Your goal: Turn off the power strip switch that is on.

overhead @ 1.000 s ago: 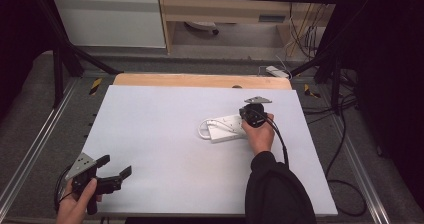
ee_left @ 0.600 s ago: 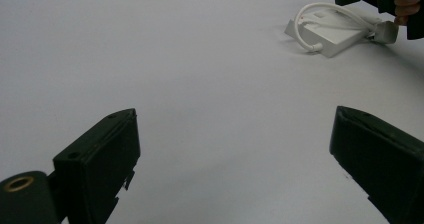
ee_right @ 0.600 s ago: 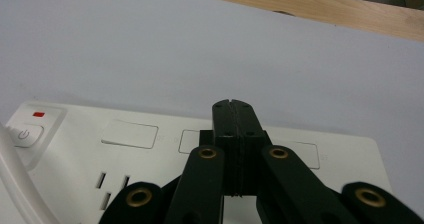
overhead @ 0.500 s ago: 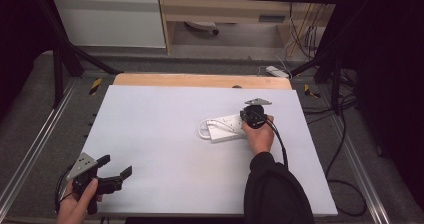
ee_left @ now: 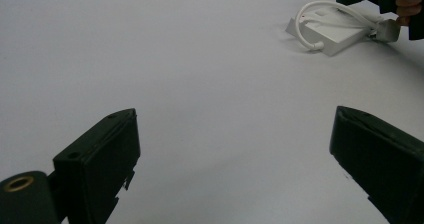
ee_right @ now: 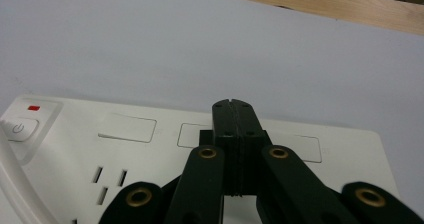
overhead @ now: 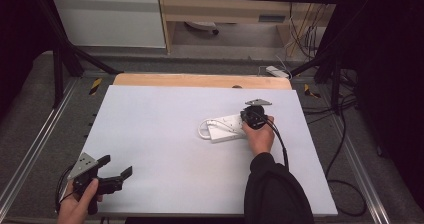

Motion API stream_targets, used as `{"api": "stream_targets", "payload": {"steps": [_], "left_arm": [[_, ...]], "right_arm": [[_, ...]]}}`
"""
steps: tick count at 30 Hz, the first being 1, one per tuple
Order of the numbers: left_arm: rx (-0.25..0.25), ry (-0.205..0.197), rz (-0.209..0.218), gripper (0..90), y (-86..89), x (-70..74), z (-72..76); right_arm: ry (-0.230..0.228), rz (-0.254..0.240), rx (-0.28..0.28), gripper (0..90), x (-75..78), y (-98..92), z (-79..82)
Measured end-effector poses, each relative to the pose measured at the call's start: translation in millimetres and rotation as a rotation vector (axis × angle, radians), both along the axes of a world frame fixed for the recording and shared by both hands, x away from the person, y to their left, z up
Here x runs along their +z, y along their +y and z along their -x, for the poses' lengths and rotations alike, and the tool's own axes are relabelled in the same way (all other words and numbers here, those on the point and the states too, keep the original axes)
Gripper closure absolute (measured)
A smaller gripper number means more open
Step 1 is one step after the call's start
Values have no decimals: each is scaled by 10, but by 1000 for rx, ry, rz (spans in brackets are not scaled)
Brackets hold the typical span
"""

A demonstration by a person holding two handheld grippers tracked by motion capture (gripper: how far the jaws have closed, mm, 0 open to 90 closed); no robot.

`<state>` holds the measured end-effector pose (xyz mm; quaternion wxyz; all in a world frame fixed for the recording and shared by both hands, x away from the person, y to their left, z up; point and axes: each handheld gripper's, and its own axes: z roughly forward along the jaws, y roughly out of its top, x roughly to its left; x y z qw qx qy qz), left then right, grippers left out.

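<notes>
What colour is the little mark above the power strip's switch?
Red, a small bar above the switch on the white power strip; clearest in the right gripper view.

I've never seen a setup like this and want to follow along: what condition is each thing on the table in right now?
Power strip: lying flat on the white table, sockets up, nothing plugged in.
Power strip's cord: looped over the strip.
Left hand-held gripper: open, jaws wide apart, nothing between them.
Right hand-held gripper: shut, jaws pressed together above the strip, holding nothing.
</notes>
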<state>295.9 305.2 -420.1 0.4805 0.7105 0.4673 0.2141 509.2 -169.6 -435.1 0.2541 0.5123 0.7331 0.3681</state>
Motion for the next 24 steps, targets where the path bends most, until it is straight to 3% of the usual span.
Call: {"api": "stream_targets", "payload": {"steps": [24], "left_arm": [[0, -3, 2, 59, 0, 0, 0]], "right_arm": [[-12, -6, 3, 900, -20, -22, 19]]}}
